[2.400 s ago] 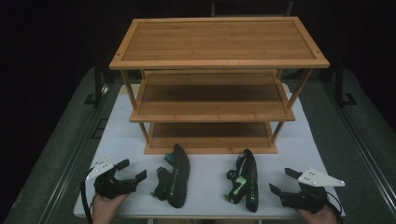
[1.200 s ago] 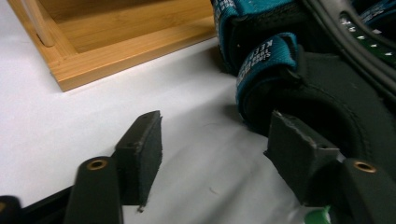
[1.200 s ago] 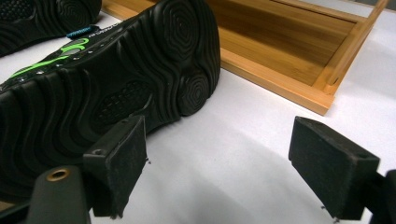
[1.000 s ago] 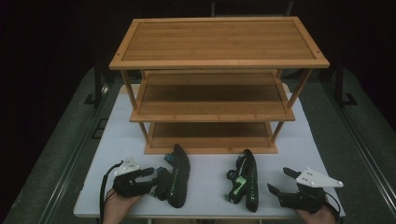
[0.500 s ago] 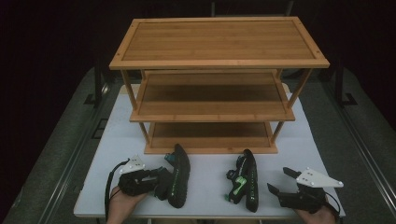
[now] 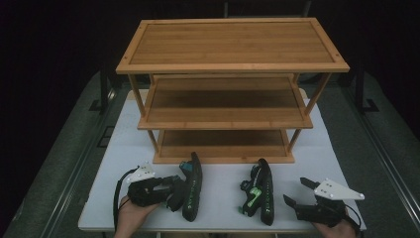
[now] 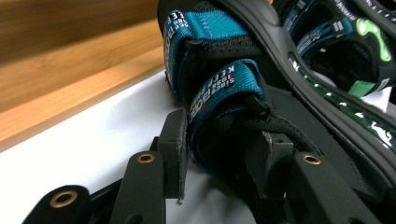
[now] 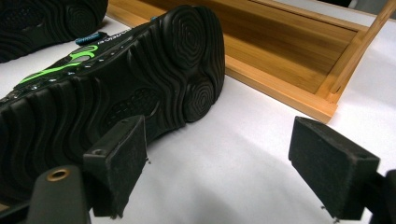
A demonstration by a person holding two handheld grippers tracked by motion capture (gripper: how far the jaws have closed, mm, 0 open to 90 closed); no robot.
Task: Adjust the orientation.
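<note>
A black sandal with teal webbing straps is seen lying on its side near the front of the white table, just before the three-tier bamboo rack, with white lettering printed on its straps. Its strap end is clasped between the jaws of the left gripper, which have just been closing and then easing slightly around it. To the right, a second black sandal with green accents is shown sole-out just left of the right gripper, whose jaws are held wide apart with nothing between them.
</note>
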